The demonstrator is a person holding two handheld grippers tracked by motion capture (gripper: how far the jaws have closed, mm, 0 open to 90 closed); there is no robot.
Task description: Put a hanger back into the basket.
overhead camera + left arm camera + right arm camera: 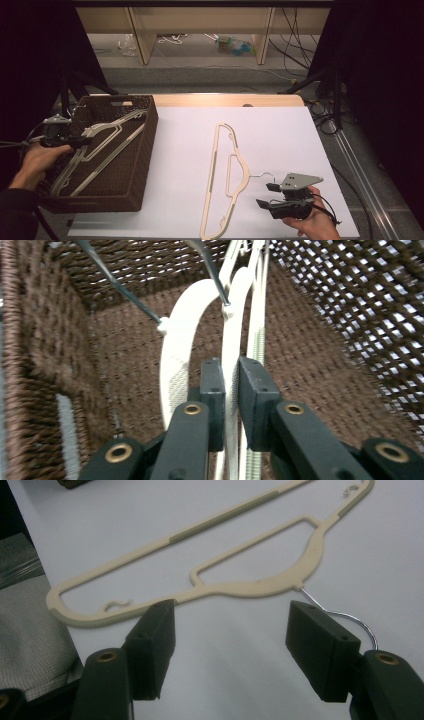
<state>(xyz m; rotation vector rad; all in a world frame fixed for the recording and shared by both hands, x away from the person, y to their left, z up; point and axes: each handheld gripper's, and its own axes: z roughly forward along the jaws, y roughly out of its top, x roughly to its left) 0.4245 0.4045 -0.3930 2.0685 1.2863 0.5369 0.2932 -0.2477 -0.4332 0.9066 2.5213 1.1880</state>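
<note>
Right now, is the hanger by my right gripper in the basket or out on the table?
Out. The hanger lies flat on the white table, apart from the wicker basket; the right gripper sits beside its hook, jaws open.

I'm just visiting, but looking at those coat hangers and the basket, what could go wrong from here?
The left gripper pinches a cream hanger right beside a second hanger in the wicker basket; their metal hooks could tangle or catch in the weave. On the table, the right gripper is open beside the loose hanger; a nudge on its thin wire hook might just slide it away.
</note>
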